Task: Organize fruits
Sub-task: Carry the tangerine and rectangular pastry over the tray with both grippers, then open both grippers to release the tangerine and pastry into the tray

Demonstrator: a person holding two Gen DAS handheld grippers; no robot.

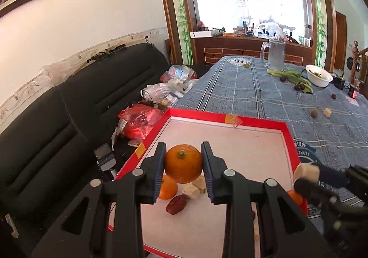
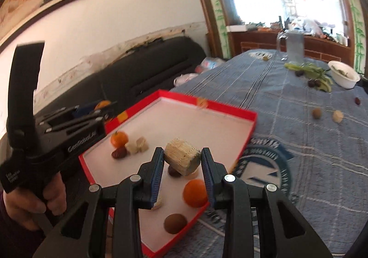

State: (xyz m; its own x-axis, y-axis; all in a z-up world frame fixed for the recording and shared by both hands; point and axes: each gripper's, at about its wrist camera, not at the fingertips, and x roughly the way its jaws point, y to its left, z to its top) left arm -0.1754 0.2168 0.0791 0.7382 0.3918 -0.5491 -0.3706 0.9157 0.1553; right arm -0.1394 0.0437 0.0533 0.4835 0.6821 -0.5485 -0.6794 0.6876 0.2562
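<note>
Both loads held over the red tray (image 1: pixel 290 140) at the worktop's (image 1: pixel 264 97) near left edge, presumably so each drops inside its rim. Left gripper (image 1: pixel 183 162) narrowed onto an orange (image 1: pixel 183 163), above another orange (image 1: pixel 169 187), a red date (image 1: pixel 176 204) and pale chunks (image 1: pixel 195 187). Right gripper (image 2: pixel 182 161) clamped on a pale cut block (image 2: pixel 181 156), tilted, over the tray's near right part. More pieces lying far right on the blue cloth (image 2: pixel 287 101), uncollected.

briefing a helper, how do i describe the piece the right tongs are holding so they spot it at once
Find the red-rimmed tray on the blue checked tablecloth. Above its near end the right tongs clamp a pale cream chunk, blocky and flat-faced, larger than the small cream cubes lying beside the tray's orange.
</note>
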